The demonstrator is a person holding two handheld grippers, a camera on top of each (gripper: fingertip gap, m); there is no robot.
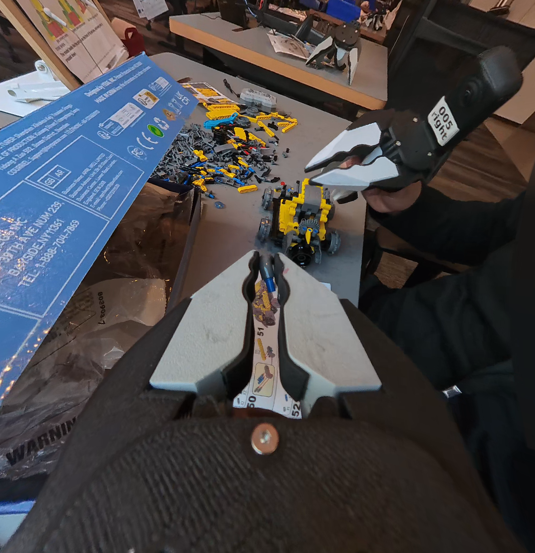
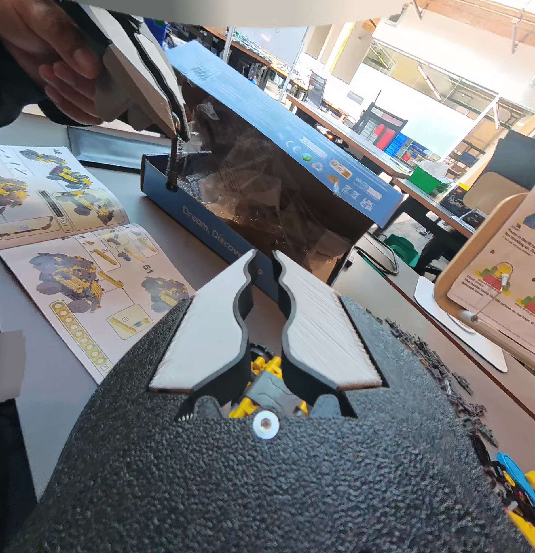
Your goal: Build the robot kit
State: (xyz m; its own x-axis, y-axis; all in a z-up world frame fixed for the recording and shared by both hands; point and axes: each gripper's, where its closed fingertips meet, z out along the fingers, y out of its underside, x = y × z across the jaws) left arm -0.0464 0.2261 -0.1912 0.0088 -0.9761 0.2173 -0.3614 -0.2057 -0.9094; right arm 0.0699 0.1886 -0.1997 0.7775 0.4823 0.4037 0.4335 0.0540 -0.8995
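Note:
My left gripper (image 1: 265,256) is shut on a small grey part with a blue pin (image 1: 266,268), held in the air over an open instruction booklet (image 1: 267,353). In the right wrist view the left gripper (image 2: 181,134) is at the upper left, with the dark part (image 2: 172,163) hanging from its tips over the box edge. My right gripper (image 2: 264,254) is slightly open and empty. It hovers just above a yellow and grey toy vehicle (image 1: 299,221), which shows between the finger bases (image 2: 264,384). In the left wrist view the right gripper (image 1: 308,176) is at the right, held by a hand.
A blue cardboard box (image 2: 218,227) with a raised lid (image 1: 80,164) holds clear plastic bags (image 1: 116,299). A pile of loose grey, yellow and blue parts (image 1: 230,149) lies beyond the vehicle. The booklet (image 2: 80,269) lies open on the grey table (image 1: 230,221). A wooden stand with a printed sheet (image 2: 493,269) is at the right. One gripper's finger ends stand about 12 cm off the other's.

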